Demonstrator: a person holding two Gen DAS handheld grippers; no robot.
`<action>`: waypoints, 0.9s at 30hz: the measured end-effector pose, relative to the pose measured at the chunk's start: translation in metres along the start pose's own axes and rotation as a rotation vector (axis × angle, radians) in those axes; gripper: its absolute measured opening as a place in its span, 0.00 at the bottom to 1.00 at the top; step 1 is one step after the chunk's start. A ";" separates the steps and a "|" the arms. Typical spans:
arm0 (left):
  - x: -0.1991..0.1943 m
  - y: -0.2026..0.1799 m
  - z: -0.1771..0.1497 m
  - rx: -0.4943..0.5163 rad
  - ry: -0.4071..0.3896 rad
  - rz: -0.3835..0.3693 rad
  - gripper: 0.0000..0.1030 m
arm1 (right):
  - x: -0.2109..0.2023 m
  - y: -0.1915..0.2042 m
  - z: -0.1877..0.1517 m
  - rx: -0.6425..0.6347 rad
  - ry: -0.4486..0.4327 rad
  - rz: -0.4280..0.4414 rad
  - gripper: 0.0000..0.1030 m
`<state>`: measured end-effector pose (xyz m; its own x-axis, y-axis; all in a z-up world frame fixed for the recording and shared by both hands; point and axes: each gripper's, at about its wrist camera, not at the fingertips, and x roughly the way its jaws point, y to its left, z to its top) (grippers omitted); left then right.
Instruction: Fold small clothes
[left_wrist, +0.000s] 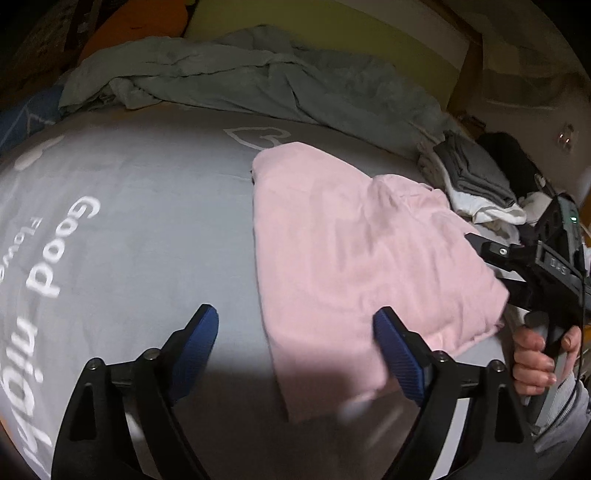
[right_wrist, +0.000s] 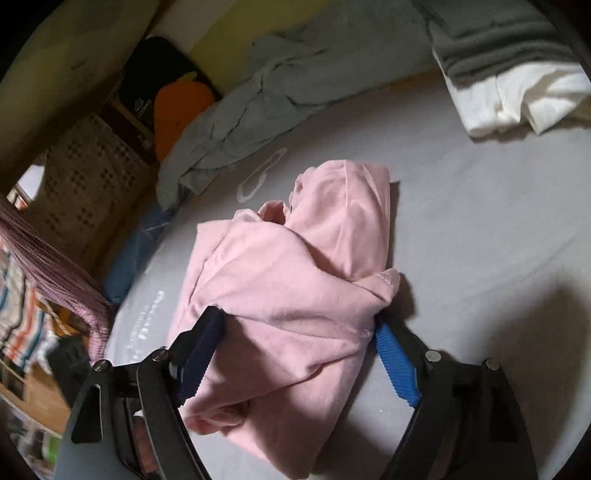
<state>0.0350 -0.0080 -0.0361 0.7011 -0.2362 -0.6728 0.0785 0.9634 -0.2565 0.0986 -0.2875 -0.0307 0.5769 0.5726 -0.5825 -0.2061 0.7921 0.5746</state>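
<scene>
Here, pink garment (right_wrist: 295, 280) folded on grey bedsheet (right_wrist: 480, 221), laundry basket (right_wrist: 85, 177) beside.

Folded garment (left_wrist: 354, 251) lying flat on the bed (left_wrist: 147, 240), right of the printed lettering (left_wrist: 55, 251) in the left wrist view. Behind it, along the far edge of the bed, a crumpled blanket (left_wrist: 240, 77). Right of the garment, near the bed's edge, a stack of folded clothes (left_wrist: 476, 184). Left gripper (left_wrist: 295, 354) above the garment's near edge, one of its fingers (left_wrist: 399, 358) over the cloth, the other over bare sheet. Right gripper (right_wrist: 299, 354) at the garment's opposite side, its fingers (right_wrist: 397, 363) spread on either side of the cloth's nearest part. Beyond the bed's far corner, a basket (right_wrist: 85, 177).
</scene>
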 end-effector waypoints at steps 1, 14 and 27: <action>0.003 -0.005 0.004 0.025 0.004 0.035 0.88 | 0.001 -0.001 0.002 0.009 0.003 0.008 0.79; -0.002 -0.009 0.004 0.031 -0.010 0.111 0.85 | -0.016 0.047 0.012 -0.110 -0.062 -0.147 0.17; -0.105 0.052 0.006 -0.130 -0.248 0.132 0.83 | 0.048 0.177 -0.001 -0.262 0.040 -0.120 0.49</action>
<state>-0.0299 0.0674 0.0257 0.8522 -0.0561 -0.5201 -0.1053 0.9555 -0.2757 0.0890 -0.1192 0.0420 0.5787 0.4757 -0.6624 -0.3385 0.8791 0.3356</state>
